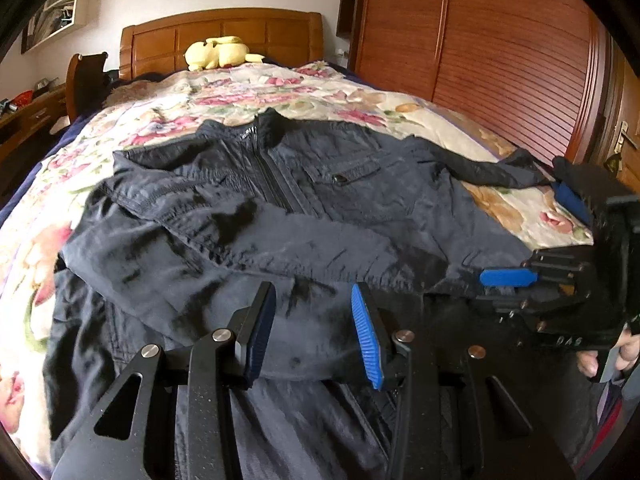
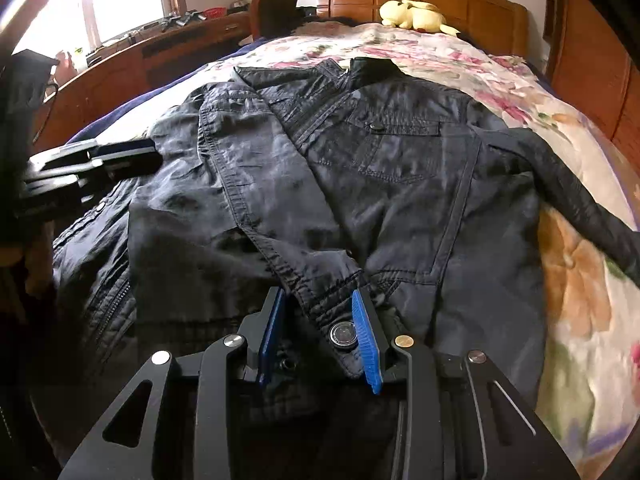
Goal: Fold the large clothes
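A dark zip-up jacket (image 1: 280, 200) lies front up on the floral bedspread (image 1: 320, 92), collar toward the headboard. One sleeve is folded across its chest, and the cuff (image 2: 320, 300) with a snap button (image 2: 343, 335) lies between the pads of my right gripper (image 2: 320, 336). The jaws stand apart and do not pinch it. The other sleeve (image 2: 580, 200) stretches out to the right. My left gripper (image 1: 314, 332) hovers open over the jacket's lower part with nothing pinched. The right gripper (image 1: 540, 236) also shows at the jacket's right edge, and the left gripper (image 2: 120, 156) at its left edge.
A yellow plush toy (image 1: 218, 52) sits by the wooden headboard (image 1: 220, 28). A tall wooden wardrobe (image 1: 480, 40) flanks the bed on the right; a desk (image 2: 120, 68) and chair (image 2: 276, 8) stand on the left under a window. A hand (image 1: 624, 352) holds the right gripper.
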`<state>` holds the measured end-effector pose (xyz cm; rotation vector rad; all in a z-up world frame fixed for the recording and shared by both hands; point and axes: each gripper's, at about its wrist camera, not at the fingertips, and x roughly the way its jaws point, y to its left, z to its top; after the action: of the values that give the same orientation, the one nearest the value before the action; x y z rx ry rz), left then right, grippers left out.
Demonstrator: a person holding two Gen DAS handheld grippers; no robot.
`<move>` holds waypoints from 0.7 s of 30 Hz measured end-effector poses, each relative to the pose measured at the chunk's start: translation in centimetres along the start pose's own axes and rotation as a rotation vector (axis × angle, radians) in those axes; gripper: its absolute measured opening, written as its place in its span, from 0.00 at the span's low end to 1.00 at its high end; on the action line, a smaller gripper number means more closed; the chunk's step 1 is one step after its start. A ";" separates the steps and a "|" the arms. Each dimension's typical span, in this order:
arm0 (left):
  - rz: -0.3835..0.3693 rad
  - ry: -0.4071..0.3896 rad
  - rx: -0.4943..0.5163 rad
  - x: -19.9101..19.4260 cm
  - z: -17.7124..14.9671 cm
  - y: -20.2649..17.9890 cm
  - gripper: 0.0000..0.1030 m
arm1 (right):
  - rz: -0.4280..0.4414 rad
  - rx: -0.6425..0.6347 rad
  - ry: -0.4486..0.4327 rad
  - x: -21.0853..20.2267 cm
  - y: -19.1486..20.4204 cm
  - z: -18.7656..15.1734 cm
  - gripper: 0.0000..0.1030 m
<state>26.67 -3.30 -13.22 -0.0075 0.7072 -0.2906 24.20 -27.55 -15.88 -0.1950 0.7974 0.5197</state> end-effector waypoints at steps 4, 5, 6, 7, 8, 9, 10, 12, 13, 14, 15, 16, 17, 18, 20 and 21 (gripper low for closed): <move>-0.003 0.002 0.006 0.5 -0.6 -0.2 0.39 | 0.007 0.039 -0.022 -1.2 -0.5 -0.3 0.35; -0.003 0.004 0.007 0.6 -0.7 -0.2 0.39 | 0.001 0.046 -0.034 -1.7 -0.7 -0.2 0.35; -0.003 0.009 0.010 0.7 -0.9 -0.3 0.39 | -0.016 0.050 -0.046 -2.4 -1.2 -0.2 0.35; -0.004 0.012 0.010 0.8 -1.0 -0.2 0.39 | -0.043 0.050 -0.056 -3.1 -1.5 -0.2 0.35; -0.004 0.014 0.009 0.9 -1.1 -0.2 0.39 | -0.070 0.050 -0.068 -3.9 -1.9 -0.2 0.35; -0.004 0.015 0.008 1.0 -1.1 -0.2 0.39 | -0.093 0.055 -0.081 -4.5 -2.7 -0.1 0.35; -0.006 0.015 0.007 1.0 -1.2 -0.1 0.39 | -0.119 0.064 -0.092 -5.3 -3.6 0.0 0.37; -0.008 0.010 0.001 0.9 -1.3 -0.1 0.39 | -0.187 0.087 -0.103 -6.3 -5.9 0.3 0.46; -0.009 0.007 -0.003 0.8 -1.3 0.0 0.39 | -0.214 0.099 -0.103 -6.6 -7.3 0.6 0.50; -0.009 0.005 -0.006 0.8 -1.3 0.1 0.39 | -0.242 0.111 -0.102 -6.7 -8.9 0.9 0.54; -0.009 0.003 -0.011 0.7 -1.3 0.1 0.39 | -0.276 0.125 -0.099 -6.7 -10.7 1.2 0.57; -0.009 0.003 -0.013 0.8 -1.4 0.2 0.39 | -0.311 0.138 -0.091 -6.6 -12.2 1.4 0.60; -0.009 0.003 -0.015 0.8 -1.4 0.3 0.39 | -0.345 0.150 -0.081 -6.4 -13.7 1.7 0.61; -0.008 0.005 -0.016 0.8 -1.4 0.3 0.39 | -0.377 0.162 -0.071 -6.1 -15.2 1.9 0.62; -0.009 0.009 -0.018 0.9 -1.4 0.3 0.39 | -0.450 0.176 -0.046 -5.2 -18.3 2.4 0.63; -0.008 0.012 -0.018 1.0 -1.5 0.3 0.39 | -0.477 0.183 -0.031 -4.6 -19.5 2.8 0.63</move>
<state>26.53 -3.13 -15.00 -0.0257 0.7220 -0.2925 33.33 -45.00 -11.15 -0.1995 0.7330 -0.0007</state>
